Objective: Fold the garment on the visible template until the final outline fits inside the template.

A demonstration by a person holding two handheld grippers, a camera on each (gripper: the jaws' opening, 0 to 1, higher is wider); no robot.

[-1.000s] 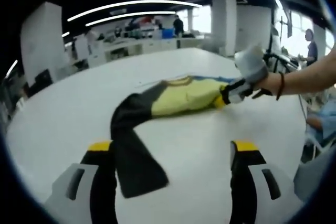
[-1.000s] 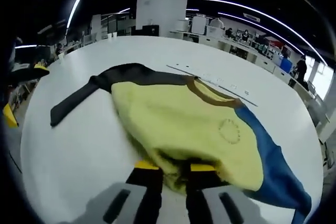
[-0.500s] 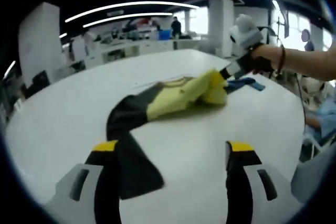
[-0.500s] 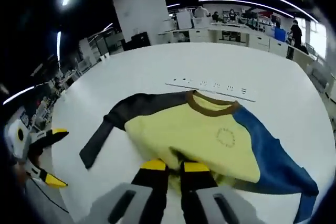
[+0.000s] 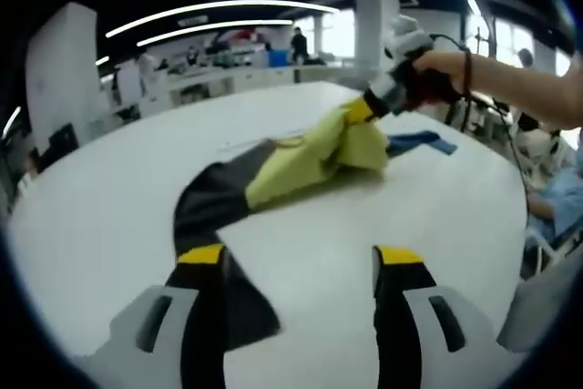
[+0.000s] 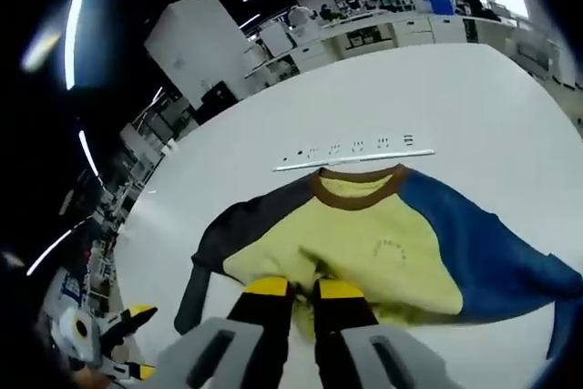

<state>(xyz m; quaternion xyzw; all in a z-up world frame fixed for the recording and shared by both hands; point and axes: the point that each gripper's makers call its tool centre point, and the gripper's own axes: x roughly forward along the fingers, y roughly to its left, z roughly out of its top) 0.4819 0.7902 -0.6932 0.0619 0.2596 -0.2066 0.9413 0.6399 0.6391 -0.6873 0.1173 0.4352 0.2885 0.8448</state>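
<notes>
A yellow shirt (image 6: 364, 239) with a brown collar, one dark grey sleeve (image 6: 239, 228) and one blue sleeve (image 6: 483, 243) lies on the white table (image 6: 474, 97). My right gripper (image 6: 303, 291) is shut on the yellow hem and holds it lifted off the table. From the left gripper view, the right gripper (image 5: 364, 107) raises the yellow cloth (image 5: 310, 157) in a person's hand. My left gripper (image 5: 299, 261) is open above the table, its left jaw over the end of the dark sleeve (image 5: 205, 216). The left gripper (image 6: 114, 339) shows at lower left.
A thin white strip (image 6: 355, 154) with dark marks lies on the table just beyond the collar. Desks, pillars and people stand in the office behind (image 5: 237, 56). A seated person (image 5: 556, 207) is at the table's right edge.
My right gripper has lifted the yellow hem higher off the table and carried it toward the collar. My left gripper stayed open near the dark sleeve end.
</notes>
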